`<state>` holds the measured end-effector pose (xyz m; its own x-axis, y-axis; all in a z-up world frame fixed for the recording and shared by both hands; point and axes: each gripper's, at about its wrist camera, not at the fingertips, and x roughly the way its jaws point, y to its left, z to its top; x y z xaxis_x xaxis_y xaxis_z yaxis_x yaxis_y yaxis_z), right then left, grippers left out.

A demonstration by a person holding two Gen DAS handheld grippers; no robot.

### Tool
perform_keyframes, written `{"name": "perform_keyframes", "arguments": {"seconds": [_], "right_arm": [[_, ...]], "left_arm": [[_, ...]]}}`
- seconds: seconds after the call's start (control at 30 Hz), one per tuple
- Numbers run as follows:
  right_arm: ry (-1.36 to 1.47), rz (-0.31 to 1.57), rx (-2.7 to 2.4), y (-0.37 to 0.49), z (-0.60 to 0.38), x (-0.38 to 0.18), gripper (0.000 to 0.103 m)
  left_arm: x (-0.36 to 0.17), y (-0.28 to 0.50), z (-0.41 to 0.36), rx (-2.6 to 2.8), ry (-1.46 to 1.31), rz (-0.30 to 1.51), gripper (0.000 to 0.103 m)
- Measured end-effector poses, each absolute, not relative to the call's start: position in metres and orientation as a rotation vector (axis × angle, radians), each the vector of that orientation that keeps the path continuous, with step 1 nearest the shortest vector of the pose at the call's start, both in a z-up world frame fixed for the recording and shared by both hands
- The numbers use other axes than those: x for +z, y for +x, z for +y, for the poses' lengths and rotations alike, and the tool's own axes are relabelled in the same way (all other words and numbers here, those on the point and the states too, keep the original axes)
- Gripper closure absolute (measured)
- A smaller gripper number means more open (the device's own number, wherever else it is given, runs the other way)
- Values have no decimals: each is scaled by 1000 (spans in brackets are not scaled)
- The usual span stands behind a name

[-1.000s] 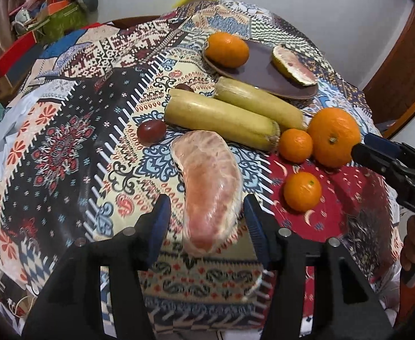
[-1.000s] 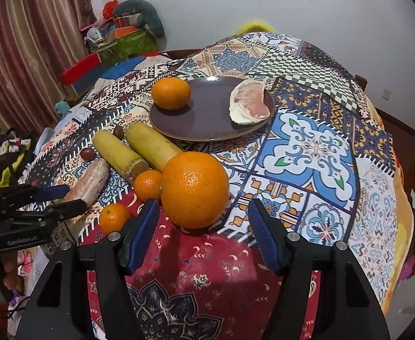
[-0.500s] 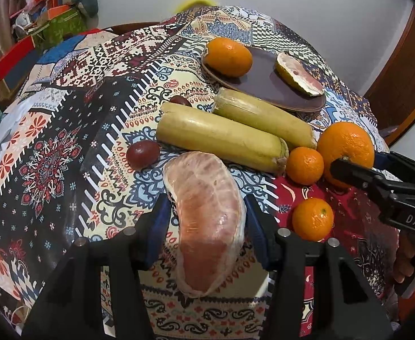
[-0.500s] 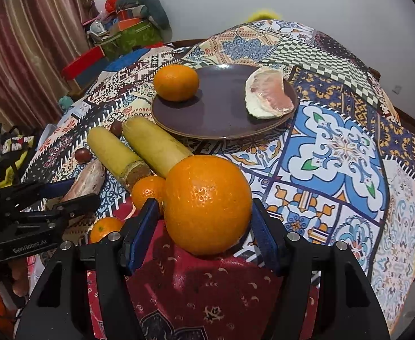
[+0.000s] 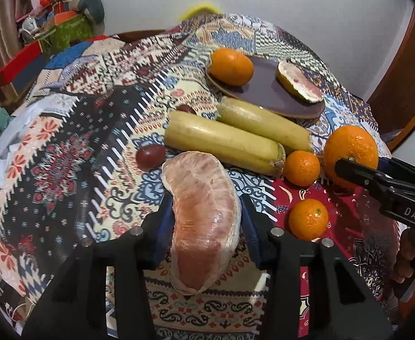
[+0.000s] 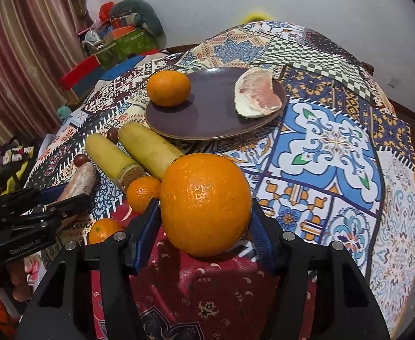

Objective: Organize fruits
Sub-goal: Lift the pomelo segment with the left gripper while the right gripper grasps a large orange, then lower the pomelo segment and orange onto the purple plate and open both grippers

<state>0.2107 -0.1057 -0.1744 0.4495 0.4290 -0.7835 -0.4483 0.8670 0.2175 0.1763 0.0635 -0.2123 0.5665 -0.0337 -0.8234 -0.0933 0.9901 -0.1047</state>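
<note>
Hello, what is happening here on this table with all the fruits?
A person is sorting fruit with a handheld gripper in each hand. The left gripper is closing around a peeled pomelo segment lying on the patterned tablecloth; the right gripper is closing around a large orange. A brown plate already holds a mandarin and another pomelo piece. Two sugarcane pieces, two small mandarins and some dark red fruits wait on the cloth.

Patchwork tablecloth [image 6: 335,141] fills the centre; striped curtain [image 6: 23,56] at nine o'clock; cluttered pile of boxes [image 6: 116,39] at eleven o'clock.
</note>
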Motion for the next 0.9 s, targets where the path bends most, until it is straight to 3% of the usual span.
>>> {"name": "perform_keyframes", "arguments": {"seconds": [0.57,0.9], "right_arm": [[-15,817,492,209,-121,-126,47],[-8,762,489,228,-121,-109,47]], "left_arm": [[-142,183,48,-16,-118,778,58],[-127,209,38,-42,-99,725,58]]}}
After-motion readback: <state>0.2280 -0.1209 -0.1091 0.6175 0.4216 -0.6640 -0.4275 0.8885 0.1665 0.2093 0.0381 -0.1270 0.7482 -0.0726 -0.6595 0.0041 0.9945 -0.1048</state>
